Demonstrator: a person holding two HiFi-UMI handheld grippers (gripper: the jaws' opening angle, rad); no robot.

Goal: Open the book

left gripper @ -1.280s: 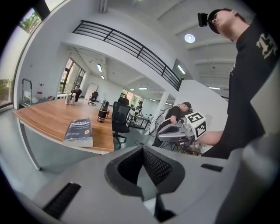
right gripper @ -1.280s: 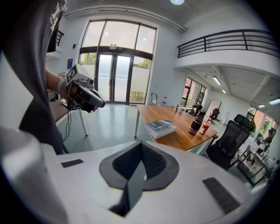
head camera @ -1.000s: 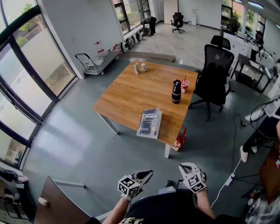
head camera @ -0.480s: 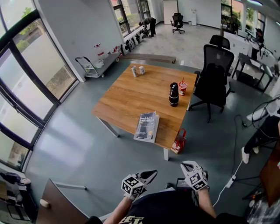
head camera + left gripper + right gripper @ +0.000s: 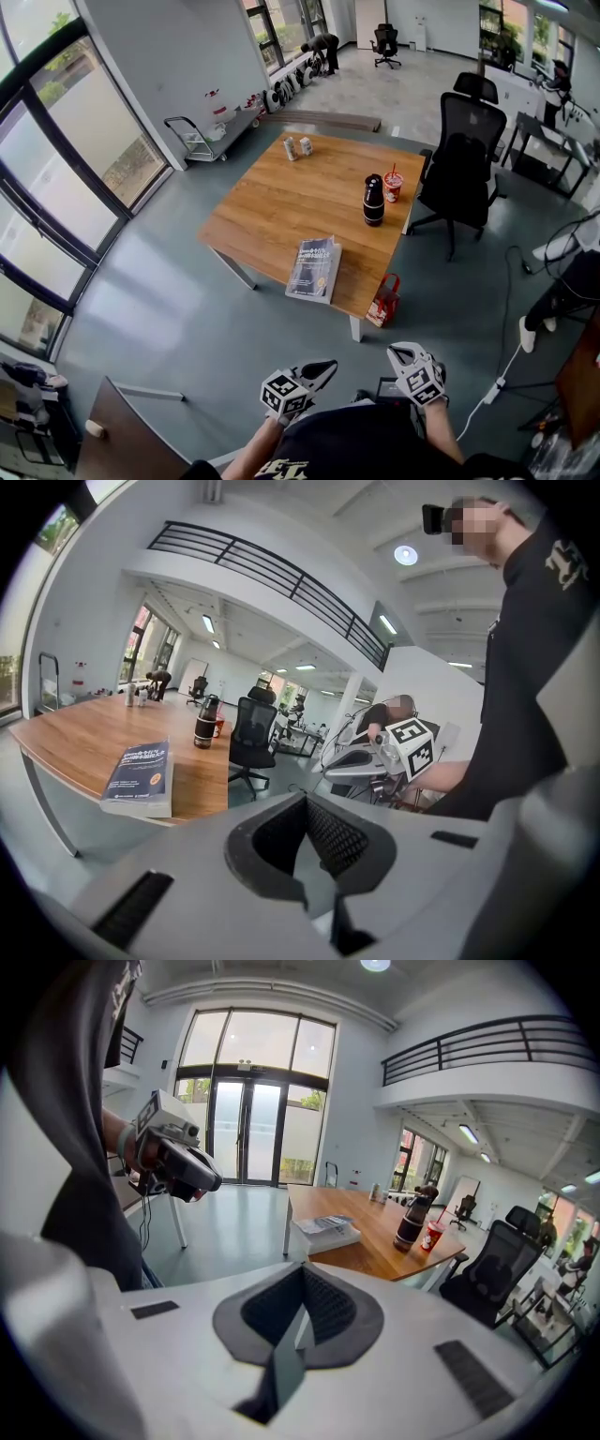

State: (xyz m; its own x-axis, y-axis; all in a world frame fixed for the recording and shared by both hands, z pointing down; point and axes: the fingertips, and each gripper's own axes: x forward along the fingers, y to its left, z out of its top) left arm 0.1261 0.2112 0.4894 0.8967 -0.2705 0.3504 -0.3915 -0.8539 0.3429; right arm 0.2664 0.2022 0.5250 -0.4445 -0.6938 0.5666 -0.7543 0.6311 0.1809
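Bench (image 5: pixel 272 202) of wood carries a closed dark book (image 5: pixel 314 268) flat near its front edge, a black bottle (image 5: pixel 374 200) farther back. Left hand-held gripper (image 5: pixel 319 371) and right hand-held gripper (image 5: pixel 397 353) hang well short of it, jaws together, empty.

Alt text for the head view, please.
A closed blue book lies near the front edge of a wooden table, far from the person's left gripper and right gripper, held low by the body. A dark bottle and red cup stand farther back.
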